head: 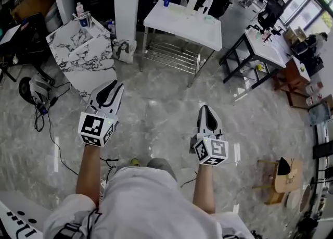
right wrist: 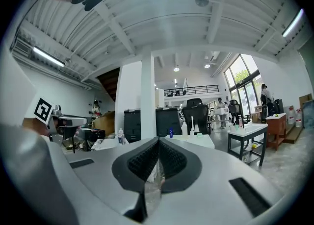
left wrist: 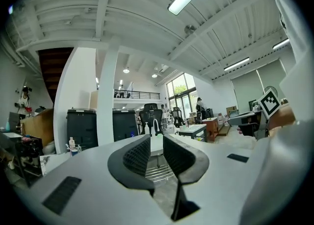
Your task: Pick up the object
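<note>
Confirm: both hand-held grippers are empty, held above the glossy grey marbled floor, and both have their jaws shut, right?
Not quite. The left hand-held gripper has its jaws apart, with nothing between them; the left gripper view shows the gap. The right hand-held gripper is shut, and both are empty above the glossy grey marbled floor.

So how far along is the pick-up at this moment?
Nothing looks done: the left gripper has its jaws apart and the right gripper has them together, with nothing between either pair. In hand: both are over the floor, pointing toward the white table, well short of it. Left: the approach, the grasp and the lift.
</note>
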Demonstrator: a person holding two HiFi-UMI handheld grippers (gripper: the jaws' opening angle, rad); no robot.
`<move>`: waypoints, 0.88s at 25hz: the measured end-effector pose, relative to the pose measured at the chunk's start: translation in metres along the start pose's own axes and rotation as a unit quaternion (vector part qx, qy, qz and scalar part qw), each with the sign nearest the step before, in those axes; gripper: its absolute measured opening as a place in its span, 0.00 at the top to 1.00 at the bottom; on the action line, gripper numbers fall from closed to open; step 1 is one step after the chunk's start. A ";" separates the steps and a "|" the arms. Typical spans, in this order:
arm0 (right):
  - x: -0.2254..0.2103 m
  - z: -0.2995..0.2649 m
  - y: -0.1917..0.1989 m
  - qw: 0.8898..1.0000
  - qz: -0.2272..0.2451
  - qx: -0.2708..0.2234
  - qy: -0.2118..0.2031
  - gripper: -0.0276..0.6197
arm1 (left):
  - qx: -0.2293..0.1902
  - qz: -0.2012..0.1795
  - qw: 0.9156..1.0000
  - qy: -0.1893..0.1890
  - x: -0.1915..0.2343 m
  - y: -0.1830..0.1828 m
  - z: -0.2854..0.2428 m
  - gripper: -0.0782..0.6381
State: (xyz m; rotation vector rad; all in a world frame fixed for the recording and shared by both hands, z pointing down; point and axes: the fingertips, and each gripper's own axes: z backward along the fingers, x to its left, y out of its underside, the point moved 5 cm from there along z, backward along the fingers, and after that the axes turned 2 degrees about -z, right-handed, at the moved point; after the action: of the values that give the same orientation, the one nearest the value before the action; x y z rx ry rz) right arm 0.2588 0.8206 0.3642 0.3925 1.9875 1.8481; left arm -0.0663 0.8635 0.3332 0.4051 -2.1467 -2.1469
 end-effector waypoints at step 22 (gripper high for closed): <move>-0.163 -0.317 0.005 1.000 -0.013 0.003 -0.022 0.95 | 0.032 -0.005 0.999 0.009 0.068 0.037 -0.333 0.79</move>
State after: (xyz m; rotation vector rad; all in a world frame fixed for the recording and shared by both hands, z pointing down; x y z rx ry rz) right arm 0.2539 0.4661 0.4003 0.4024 1.9596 1.8033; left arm -0.0563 0.5234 0.3662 0.4398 -2.2124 -2.0752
